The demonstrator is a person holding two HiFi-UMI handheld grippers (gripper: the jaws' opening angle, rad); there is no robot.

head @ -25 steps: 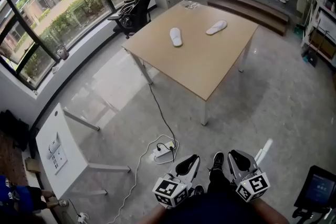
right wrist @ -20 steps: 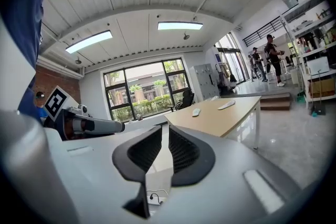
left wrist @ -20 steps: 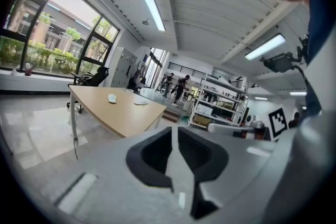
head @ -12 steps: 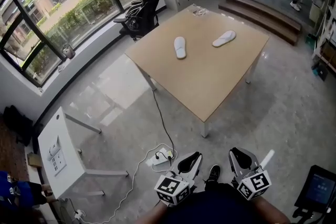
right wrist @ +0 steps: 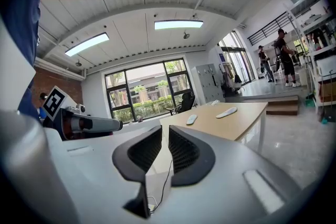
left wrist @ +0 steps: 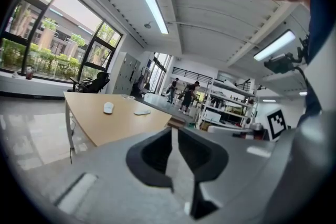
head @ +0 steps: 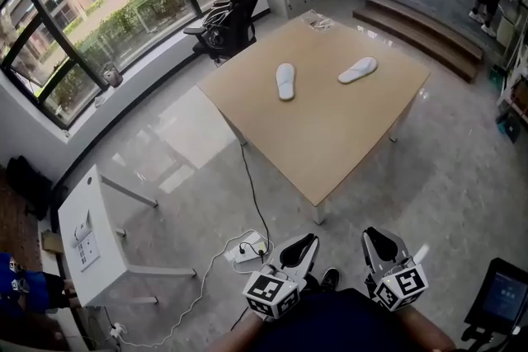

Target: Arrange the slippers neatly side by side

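The table sits nearer you now. On it, upper centre, the left slipper and right slipper lie well apart. Your left claw and right claw are clenched and empty, so step close before opening them.

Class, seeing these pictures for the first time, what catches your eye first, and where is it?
On the wooden table lie the left slipper and the right slipper, white, apart and angled differently. Near the head view's bottom edge, the left gripper and right gripper hang over the floor, jaws nearly together, empty.
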